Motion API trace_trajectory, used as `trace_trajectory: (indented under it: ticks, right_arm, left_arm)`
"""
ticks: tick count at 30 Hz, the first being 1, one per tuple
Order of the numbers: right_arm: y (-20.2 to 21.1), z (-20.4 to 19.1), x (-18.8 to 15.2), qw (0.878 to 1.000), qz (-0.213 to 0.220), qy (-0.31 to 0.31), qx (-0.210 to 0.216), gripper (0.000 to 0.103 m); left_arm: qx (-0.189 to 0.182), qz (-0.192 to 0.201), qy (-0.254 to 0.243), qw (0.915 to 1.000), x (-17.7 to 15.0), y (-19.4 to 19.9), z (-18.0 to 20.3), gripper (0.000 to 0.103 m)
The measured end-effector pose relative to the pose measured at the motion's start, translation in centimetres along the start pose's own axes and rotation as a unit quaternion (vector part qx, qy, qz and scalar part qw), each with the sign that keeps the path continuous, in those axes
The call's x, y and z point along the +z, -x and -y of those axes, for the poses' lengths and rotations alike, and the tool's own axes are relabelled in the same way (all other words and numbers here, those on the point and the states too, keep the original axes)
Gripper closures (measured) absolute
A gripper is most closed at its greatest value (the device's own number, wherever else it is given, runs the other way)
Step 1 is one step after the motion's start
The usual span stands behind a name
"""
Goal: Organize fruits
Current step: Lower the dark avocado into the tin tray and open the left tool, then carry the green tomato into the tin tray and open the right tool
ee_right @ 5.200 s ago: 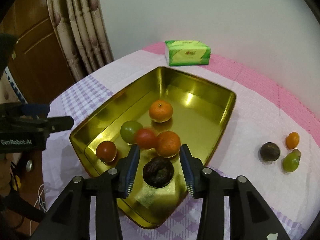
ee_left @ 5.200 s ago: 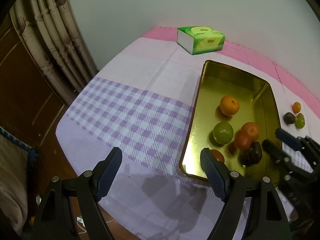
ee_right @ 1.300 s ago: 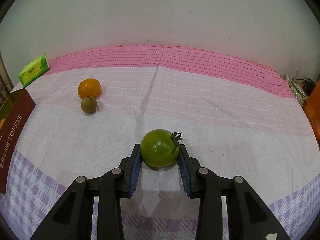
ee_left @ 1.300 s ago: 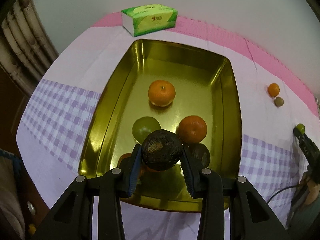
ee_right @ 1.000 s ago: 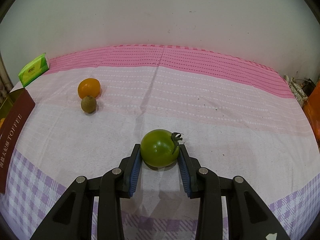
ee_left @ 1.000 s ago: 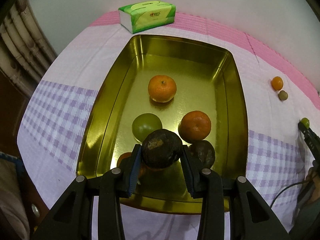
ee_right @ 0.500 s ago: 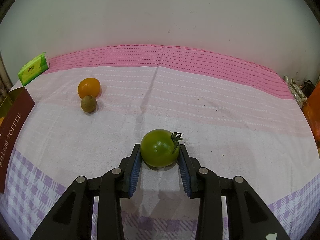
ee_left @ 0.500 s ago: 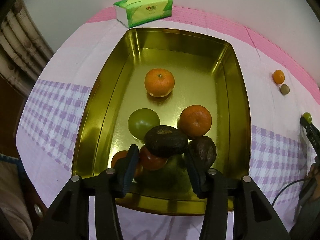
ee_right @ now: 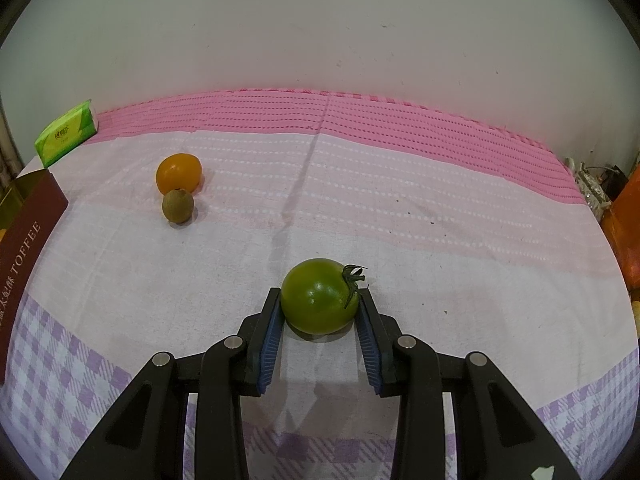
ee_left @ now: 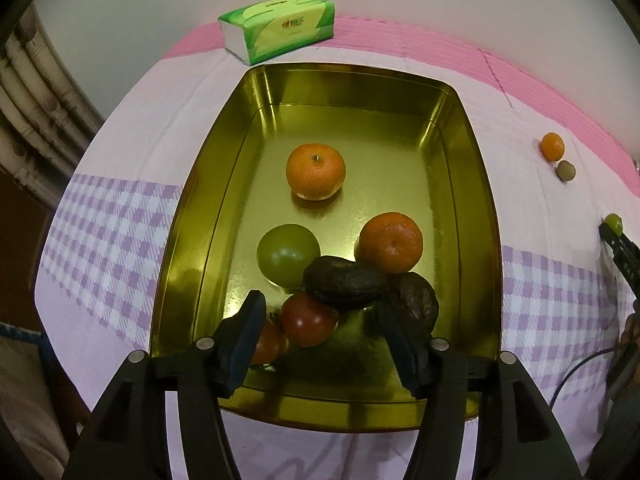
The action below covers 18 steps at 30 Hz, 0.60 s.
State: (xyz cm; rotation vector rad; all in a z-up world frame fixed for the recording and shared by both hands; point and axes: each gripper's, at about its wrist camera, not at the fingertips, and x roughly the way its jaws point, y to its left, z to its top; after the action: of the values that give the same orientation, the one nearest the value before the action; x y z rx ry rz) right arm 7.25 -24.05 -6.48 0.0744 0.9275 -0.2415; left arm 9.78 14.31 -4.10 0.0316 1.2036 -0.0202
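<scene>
A gold tin tray [ee_left: 472, 184] holds two oranges [ee_left: 316, 171], a green fruit [ee_left: 288, 254], red tomatoes [ee_left: 308, 320] and two dark wrinkled fruits. One dark fruit [ee_left: 344, 282] lies on top of the pile. My left gripper [ee_left: 324, 340] is open just above the tray's near end, with nothing between its fingers. My right gripper [ee_right: 320, 332] is shut on a green tomato [ee_right: 318, 302] that rests on the cloth. A small orange fruit [ee_right: 178, 173] and a brown kiwi [ee_right: 178, 205] lie to the far left of it.
A green tissue pack [ee_left: 276, 28] lies behind the tray, also in the right wrist view [ee_right: 66, 133]. The tray's red "TOFFEE" side [ee_right: 24, 248] is at that view's left edge. An orange object [ee_right: 624, 220] stands at the right edge. Curtains [ee_left: 36, 104] hang left.
My left gripper has opened and let go of the dark wrinkled fruit, which now lies on the pile in the tray. My right gripper stays shut on the green tomato.
</scene>
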Motion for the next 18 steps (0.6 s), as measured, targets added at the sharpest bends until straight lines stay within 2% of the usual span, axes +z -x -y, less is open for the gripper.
trace_trajectory:
  ticks: [3, 7, 18]
  right_arm:
    - [-0.1, -0.1, 0.0, 1.0, 0.0, 0.001, -0.001, 0.07]
    - [0.0, -0.1, 0.0, 1.0, 0.0, 0.005, -0.002, 0.07]
    - [1.4, -1.5, 0.5, 1.0, 0.001, 0.023, 0.02, 0.07]
  left_arm:
    - [-0.001, 0.003, -0.004, 1.0, -0.1, 0.1, -0.1, 0.041]
    - [-0.004, 0.012, -0.009, 0.9999, -0.2, 0.4, -0.1, 0.034]
    - [-0.009, 0.036, -0.02, 0.9991, -0.2, 1.9, -0.4, 0.028]
